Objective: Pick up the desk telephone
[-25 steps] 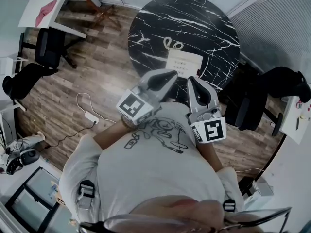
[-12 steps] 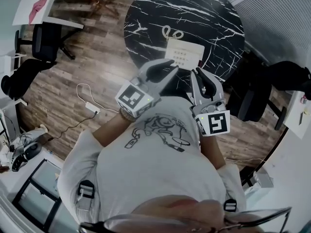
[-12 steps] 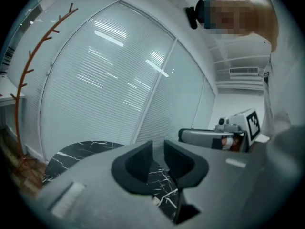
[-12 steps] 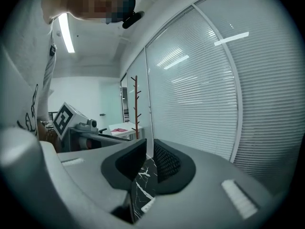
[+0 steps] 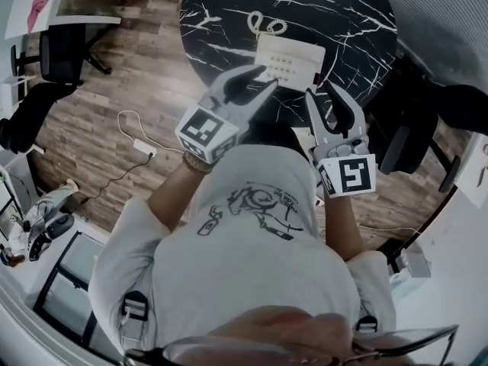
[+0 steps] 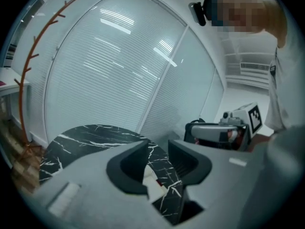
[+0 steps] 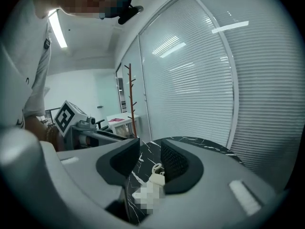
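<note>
A white desk telephone (image 5: 288, 62) with a coiled cord (image 5: 265, 26) lies on the round black marble table (image 5: 358, 21). My left gripper (image 5: 258, 78) hangs just short of the phone's near left corner, its jaws opening with nothing between them. My right gripper (image 5: 333, 101) is by the phone's near right corner, jaws also opening and empty. Through the left gripper's jaws (image 6: 156, 168) a white corner of the phone (image 6: 151, 180) shows. In the right gripper view the phone (image 7: 155, 179) lies beyond the jaws (image 7: 150, 159).
Black office chairs (image 5: 61, 56) stand on the wooden floor at left and another chair (image 5: 415, 120) at right of the table. A white cable and adapter (image 5: 141, 145) lie on the floor. Window blinds (image 6: 109, 66) rise behind the table.
Both grippers have come down and forward toward the phone, and their jaws have parted from shut. The table and phone have shifted closer in the head view.
</note>
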`<state>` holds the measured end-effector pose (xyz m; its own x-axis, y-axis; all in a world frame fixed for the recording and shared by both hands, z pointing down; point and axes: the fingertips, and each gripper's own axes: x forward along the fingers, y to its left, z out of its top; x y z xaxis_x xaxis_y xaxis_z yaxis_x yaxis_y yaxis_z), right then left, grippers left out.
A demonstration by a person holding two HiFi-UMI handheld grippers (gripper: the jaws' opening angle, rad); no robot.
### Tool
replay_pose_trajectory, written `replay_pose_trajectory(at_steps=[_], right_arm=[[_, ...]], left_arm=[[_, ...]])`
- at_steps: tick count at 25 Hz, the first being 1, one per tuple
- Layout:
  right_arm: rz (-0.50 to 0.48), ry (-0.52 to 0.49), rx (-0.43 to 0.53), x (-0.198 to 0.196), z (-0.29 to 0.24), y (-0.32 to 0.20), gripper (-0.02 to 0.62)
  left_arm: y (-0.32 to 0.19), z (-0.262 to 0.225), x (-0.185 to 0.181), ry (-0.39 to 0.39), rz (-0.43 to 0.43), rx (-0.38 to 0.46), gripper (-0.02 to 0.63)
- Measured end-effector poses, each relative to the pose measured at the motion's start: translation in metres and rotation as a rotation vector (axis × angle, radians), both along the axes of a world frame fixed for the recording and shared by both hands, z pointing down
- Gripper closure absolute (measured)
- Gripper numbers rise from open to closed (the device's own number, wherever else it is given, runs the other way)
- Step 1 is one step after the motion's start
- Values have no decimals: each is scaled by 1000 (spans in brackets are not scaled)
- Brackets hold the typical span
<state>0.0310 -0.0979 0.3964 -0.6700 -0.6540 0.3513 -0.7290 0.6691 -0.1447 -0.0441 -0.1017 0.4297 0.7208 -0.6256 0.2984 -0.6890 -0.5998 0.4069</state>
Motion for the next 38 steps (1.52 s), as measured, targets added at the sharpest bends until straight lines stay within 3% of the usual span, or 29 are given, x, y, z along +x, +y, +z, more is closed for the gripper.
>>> replay_pose_trajectory(at_steps=[14,29,34,38], right_arm=[[46,57,-176,25,138,-27,300],[100,94,-342,44,268,-38,203],[110,95,-385,49,299,-33,190],[108,80,-428,46,320,-29,183]], left_arm=[[-22,141,-4,-55,-46,-196,314],[-14,280,-7,-136,-15,-368,240],[-12,305,-7,-100,-37,-431,177],[-13,315,-2,-65,-34,-459,167]])
